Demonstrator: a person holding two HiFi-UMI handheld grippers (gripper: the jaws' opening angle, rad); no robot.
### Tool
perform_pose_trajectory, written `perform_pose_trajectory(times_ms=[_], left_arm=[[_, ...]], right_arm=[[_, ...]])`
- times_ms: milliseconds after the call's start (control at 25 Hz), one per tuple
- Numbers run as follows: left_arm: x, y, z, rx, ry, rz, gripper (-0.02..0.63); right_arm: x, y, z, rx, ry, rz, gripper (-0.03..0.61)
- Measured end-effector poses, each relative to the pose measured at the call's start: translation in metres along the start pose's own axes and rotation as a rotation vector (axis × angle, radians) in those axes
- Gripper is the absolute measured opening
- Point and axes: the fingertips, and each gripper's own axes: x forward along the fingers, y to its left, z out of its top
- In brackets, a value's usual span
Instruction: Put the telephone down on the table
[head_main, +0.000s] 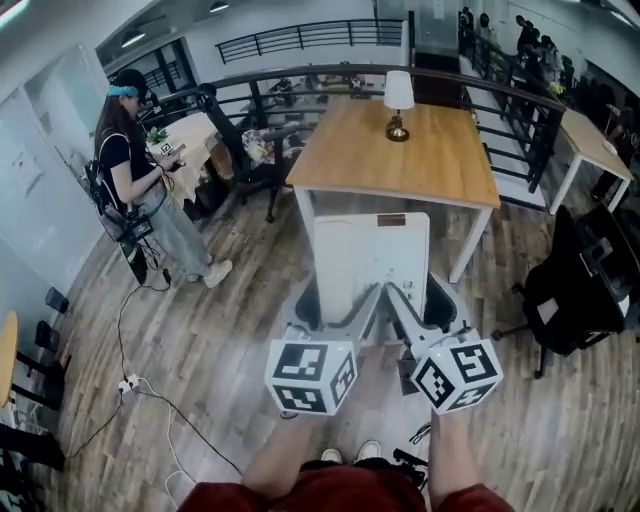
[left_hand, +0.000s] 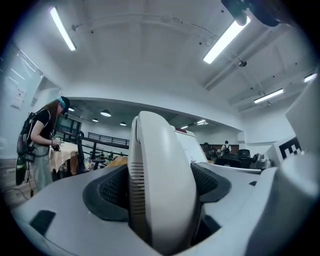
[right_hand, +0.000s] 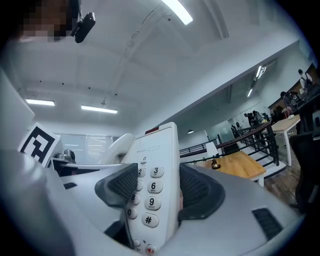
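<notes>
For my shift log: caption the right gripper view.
Right tongs grip the white plastic push-button telephone by its keypad side; wooden table beyond.

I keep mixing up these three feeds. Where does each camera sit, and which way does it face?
Head view: on the person's head, looking steeply down at the telephone, left gripper, right gripper, forearms and shoes.
Left gripper view: on the left gripper, along its jaws, shut on the handset.
Right gripper view: on the right gripper, jaws shut on the keypad side.
Shared: head and right gripper views show the lamp.
</notes>
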Motion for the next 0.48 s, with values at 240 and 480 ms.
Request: perform_pose_trajectory(times_ms=[240, 480], left_arm=[[-0.032, -0.003, -0.005, 0.003, 0.0, 0.005, 0.385], [-0.037, -0.01, -0.006, -0.005, -0.005, 0.006, 0.385]], right_arm=[[-0.02, 0.024, -0.007, 0.007, 0.006, 0.004, 0.275], [-0.029, 0.024, -0.004, -0.005, 0.007, 0.003, 0.275]])
